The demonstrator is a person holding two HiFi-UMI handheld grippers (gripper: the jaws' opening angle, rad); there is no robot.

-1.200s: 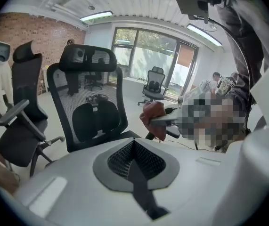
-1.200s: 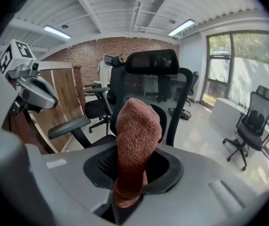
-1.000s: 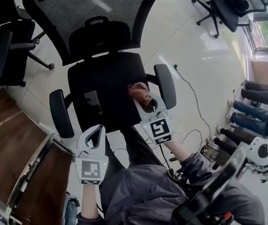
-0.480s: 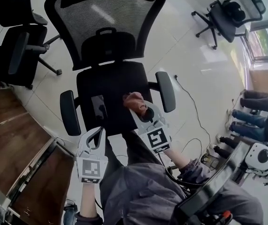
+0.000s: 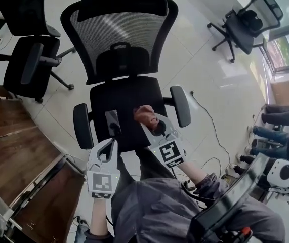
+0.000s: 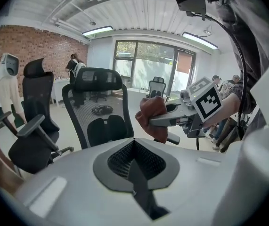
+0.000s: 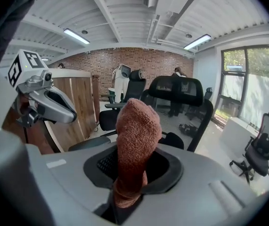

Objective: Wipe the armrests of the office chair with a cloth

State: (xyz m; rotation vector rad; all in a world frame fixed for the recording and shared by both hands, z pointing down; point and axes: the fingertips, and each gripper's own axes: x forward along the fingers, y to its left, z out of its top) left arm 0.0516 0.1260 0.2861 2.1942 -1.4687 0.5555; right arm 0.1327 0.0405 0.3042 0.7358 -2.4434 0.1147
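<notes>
Looking down in the head view: a black mesh-back office chair (image 5: pixel 126 103) faces the person, with a padded left armrest (image 5: pixel 82 126) and right armrest (image 5: pixel 180 106). The right claw (image 5: pixel 151 121) is held over the front of the seat, between the armrests and nearer the right one. A rust-brown knitted cloth (image 5: pixel 144 113) is bunched at its tip. The cloth is clear of both armrests; contact with the seat cannot be judged. The left claw (image 5: pixel 110 147) hangs at the seat's front-left corner, near the left armrest.

Left gripper view: jaws pressed together, nothing between them. The right claw and cloth show ahead to the right, with the chair's backrest behind.

Right gripper view: jaws clamped on the cloth, which stands up from them in a rounded wad. The left claw shows at upper left.
</notes>
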